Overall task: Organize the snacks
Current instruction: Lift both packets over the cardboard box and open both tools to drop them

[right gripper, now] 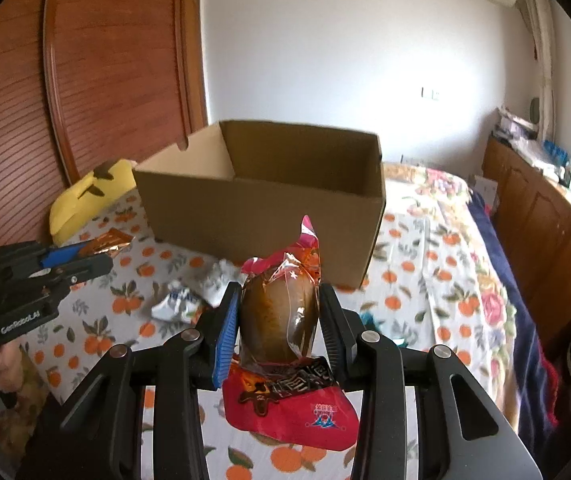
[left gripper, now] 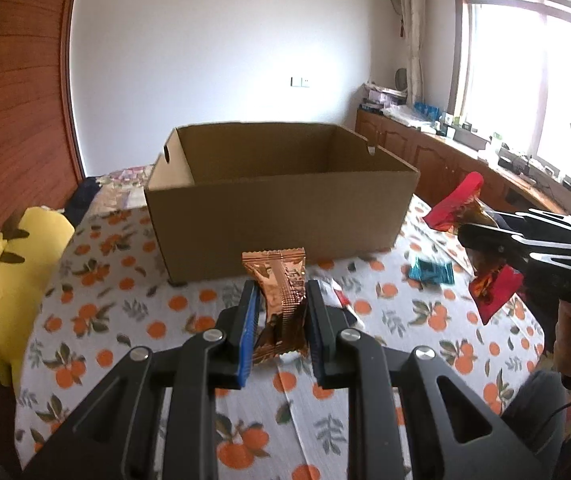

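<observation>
My left gripper (left gripper: 278,300) is shut on a copper foil snack packet (left gripper: 279,300), held upright above the orange-print tablecloth (left gripper: 133,312). An open cardboard box (left gripper: 281,208) stands just beyond it. My right gripper (right gripper: 279,312) is shut on a red and clear packet holding a brown egg-shaped snack (right gripper: 281,320), in front of the same box (right gripper: 261,208). The right gripper (left gripper: 481,240) shows at the right of the left wrist view with its red packet (left gripper: 493,288). The left gripper (right gripper: 97,256) with its copper packet (right gripper: 111,242) shows at the left of the right wrist view.
A teal packet (left gripper: 431,274) and a white wrapper (left gripper: 339,300) lie on the cloth near the box. White packets (right gripper: 179,302) lie before the box. A yellow plush toy (left gripper: 9,288) sits at the table's left edge. Wooden cabinets (left gripper: 445,160) run along the right, under a window.
</observation>
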Demonstrator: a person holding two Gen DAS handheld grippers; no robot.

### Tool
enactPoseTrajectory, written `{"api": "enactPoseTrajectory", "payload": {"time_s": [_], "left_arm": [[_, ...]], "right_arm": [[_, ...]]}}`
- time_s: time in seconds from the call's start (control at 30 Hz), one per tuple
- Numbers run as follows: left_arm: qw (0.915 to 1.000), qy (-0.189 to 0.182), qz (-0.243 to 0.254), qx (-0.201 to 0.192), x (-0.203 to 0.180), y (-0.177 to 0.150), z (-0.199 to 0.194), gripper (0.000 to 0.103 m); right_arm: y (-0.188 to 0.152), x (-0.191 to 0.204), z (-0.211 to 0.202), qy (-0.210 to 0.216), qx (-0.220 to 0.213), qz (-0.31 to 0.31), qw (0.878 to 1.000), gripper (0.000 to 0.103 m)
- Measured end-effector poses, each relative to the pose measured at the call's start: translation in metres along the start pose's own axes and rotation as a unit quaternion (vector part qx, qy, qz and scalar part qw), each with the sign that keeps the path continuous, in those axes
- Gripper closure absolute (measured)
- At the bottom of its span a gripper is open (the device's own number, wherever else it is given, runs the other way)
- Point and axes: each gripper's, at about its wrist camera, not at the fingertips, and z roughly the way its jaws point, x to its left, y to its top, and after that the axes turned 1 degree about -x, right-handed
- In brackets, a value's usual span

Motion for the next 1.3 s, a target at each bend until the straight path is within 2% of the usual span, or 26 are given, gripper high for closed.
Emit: {"api": "enactPoseTrajectory", "payload": {"time_s": [0.43, 0.97, 1.3], "left_arm": [[0.9991, 0.003, 0.013, -0.040, 0.008, 0.045, 0.010, 0.083], [0.9981, -0.009, 0.017, -0.058, 0.024, 0.095, 0.068, 0.083], [0.9987, -0.002, -0.006, -0.050, 0.052, 0.103, 0.106, 0.083]], "right_arm": [[0.037, 0.001, 0.012, 0.012, -0.027, -0.025, 0.999, 0.065], [0.080, -0.007, 0.065, 0.022, -0.049, -0.068, 0.996, 0.065], [0.100, -0.030, 0.104, 0.039, -0.065, -0.058, 0.995, 0.065]]}}
